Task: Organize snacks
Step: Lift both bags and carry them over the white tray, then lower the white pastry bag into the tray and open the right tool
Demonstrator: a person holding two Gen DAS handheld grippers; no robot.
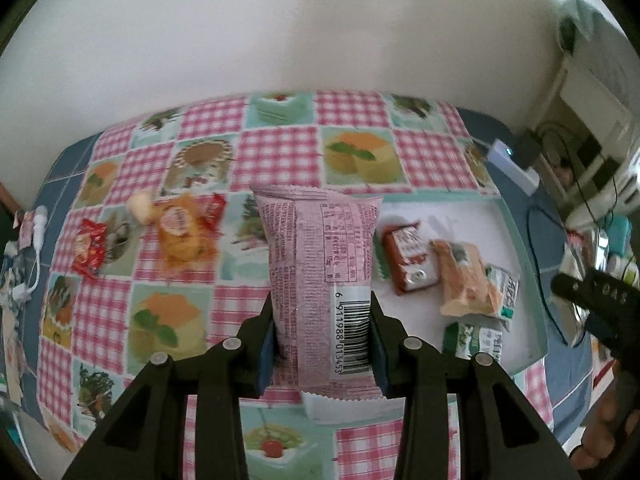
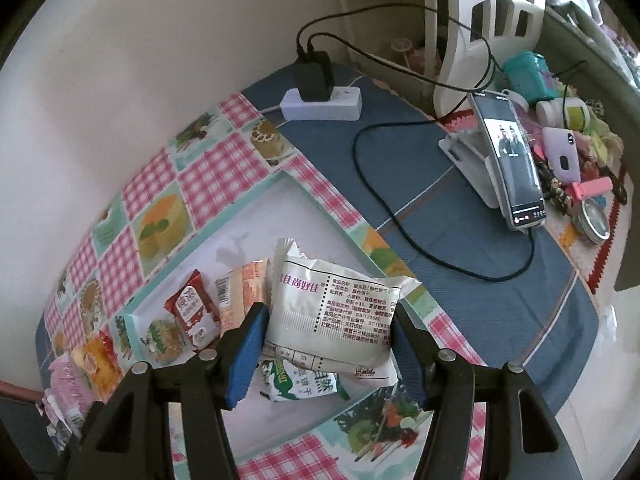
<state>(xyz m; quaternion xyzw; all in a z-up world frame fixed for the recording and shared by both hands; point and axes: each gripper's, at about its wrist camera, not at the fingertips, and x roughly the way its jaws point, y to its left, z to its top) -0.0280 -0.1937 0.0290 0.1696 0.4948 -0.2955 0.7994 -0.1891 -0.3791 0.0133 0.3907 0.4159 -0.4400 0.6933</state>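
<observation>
While the pink snack packet (image 1: 320,276) stands upright, pinched between the left gripper (image 1: 322,344) pads above the checked tablecloth (image 1: 276,152), the white snack packet (image 2: 340,312) is clamped in the right gripper (image 2: 326,344) over the shallow white tray (image 2: 256,216). Tray holds a red packet (image 2: 192,312), an orange one (image 2: 240,292), green-and-white ones (image 2: 296,384). Loose orange snack (image 1: 180,236) and red wrapper (image 1: 90,246) lie toward the cloth's left edge. Power strip (image 2: 320,106) sits at the far corner.

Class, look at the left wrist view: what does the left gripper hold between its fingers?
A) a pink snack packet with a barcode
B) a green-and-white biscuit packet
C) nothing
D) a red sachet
A: the left gripper is closed on the pink snack packet, barcode showing.
</observation>
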